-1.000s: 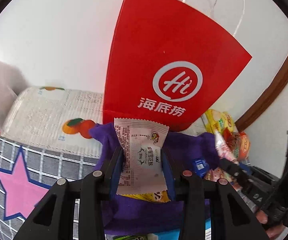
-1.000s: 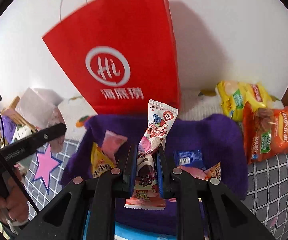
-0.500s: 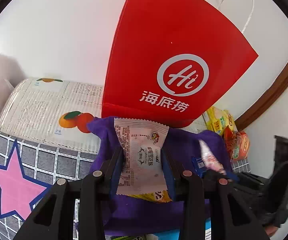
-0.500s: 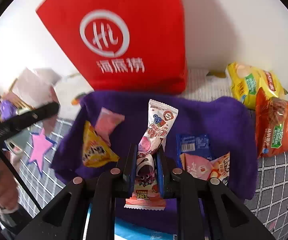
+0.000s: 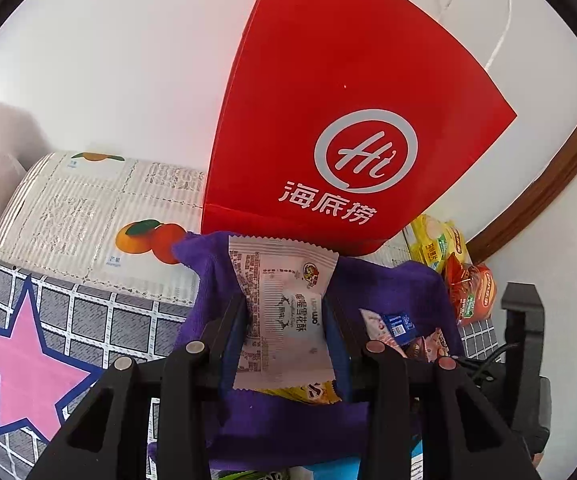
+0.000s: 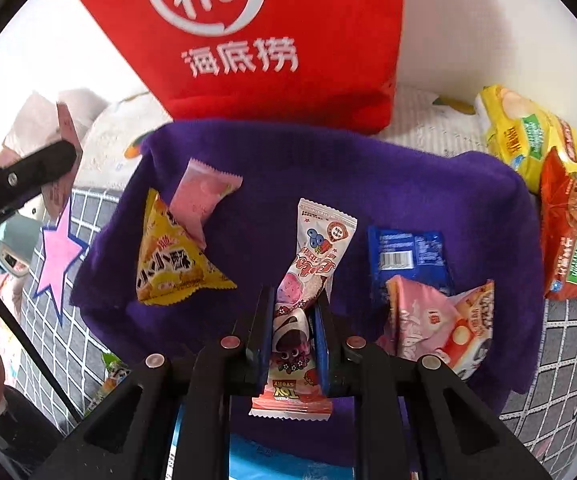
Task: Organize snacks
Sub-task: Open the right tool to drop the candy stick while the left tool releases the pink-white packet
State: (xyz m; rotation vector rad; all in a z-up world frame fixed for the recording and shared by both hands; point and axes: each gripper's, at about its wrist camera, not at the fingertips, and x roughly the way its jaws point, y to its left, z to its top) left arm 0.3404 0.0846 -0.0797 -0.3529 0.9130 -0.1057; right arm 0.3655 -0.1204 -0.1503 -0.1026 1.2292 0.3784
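Pink wafer packet [image 6: 201, 195] shows only from right wrist.

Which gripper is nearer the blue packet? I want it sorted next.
Right. The right gripper hangs just left of the blue packet; the left gripper is farther off.

One red paper bag [image 6: 280, 40]. One purple cloth [image 6: 408, 184]. On cloth, four loose packets: yellow triangular packet [image 6: 172, 264], pink packet [image 6: 202, 196], blue packet [image 6: 408, 256], pink-and-red packet [image 6: 436, 320]. Beside cloth, two chip bags: yellow chip bag [image 6: 528, 136], orange chip bag [image 6: 576, 236]. Two clamped: white packet [image 5: 284, 312], strawberry wafer packet [image 6: 312, 264].
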